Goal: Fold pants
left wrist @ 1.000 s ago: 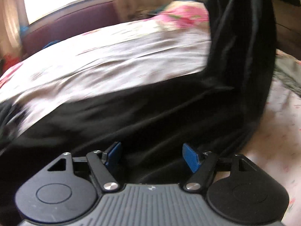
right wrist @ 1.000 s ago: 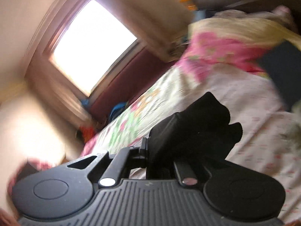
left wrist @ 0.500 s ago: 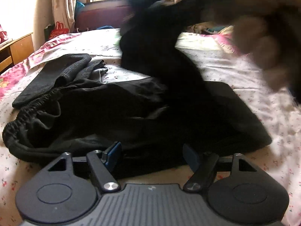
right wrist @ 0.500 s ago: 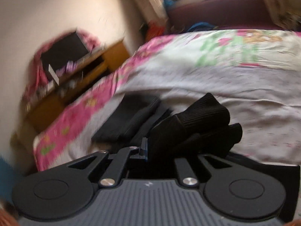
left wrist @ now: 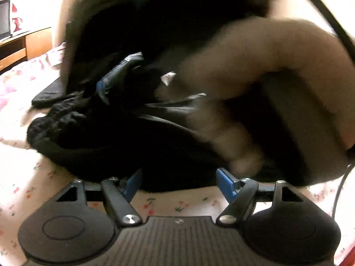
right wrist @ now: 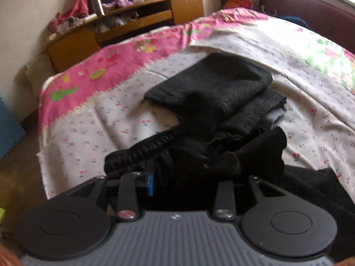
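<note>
With right tongs (right wrist: 188,184) pinching a pants (right wrist: 199,155) cuff to lay it over, left tongs (left wrist: 177,180) sit spread & empty by the bed (left wrist: 33,177) edge.

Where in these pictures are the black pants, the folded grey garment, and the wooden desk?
black pants (right wrist: 142,149): right wrist view, on the gathered elastic waistband.
folded grey garment (right wrist: 221,82): right wrist view, on its top layer.
wooden desk (right wrist: 155,20): right wrist view, on its front panel.
</note>
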A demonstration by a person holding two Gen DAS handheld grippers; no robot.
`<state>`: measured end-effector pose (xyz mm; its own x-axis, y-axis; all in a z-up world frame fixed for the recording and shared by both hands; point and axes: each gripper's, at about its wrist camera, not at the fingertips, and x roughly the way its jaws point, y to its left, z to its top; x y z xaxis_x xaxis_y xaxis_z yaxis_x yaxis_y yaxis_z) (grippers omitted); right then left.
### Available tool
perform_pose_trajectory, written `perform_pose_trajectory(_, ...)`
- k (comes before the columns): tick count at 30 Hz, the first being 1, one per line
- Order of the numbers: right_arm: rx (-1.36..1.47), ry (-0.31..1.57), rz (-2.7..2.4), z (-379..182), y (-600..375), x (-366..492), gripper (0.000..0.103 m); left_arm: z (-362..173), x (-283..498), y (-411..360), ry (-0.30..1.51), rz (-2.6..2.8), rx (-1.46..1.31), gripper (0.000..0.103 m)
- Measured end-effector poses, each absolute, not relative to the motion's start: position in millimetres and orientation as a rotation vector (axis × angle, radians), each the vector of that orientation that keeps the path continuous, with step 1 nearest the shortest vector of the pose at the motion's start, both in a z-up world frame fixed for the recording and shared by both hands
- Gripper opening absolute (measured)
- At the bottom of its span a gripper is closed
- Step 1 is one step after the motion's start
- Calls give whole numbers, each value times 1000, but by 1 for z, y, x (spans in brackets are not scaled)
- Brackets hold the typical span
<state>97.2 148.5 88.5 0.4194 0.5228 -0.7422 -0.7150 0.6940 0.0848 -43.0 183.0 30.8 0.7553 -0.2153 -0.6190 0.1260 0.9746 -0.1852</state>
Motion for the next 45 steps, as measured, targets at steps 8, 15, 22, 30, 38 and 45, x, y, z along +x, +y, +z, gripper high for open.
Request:
perform_pose_trajectory(8,-90,748,793,124,50,86,49,35,-58,215,705,-86,-170,86)
perform_pose_trajectory(15,22,838,677,104,1,117,51,40,-47,213,704,-39,-87,86)
perform_pose_trajectory(22,185,1052,752,55,40,149,51,32,-42,218,718,-30,-103,87)
perform_pose_trajectory(30,310,992,1030,85,122,168,51,29,-42,228,732,-12,-131,87)
perform_pose_trajectory(38,352,853,1031,115,46,162,59,53,-52,216,622,-29,-61,87)
perform_pose_trajectory(45,307,852,551,92,-123,145,61,80,-21,177,455,-253,-20,95)
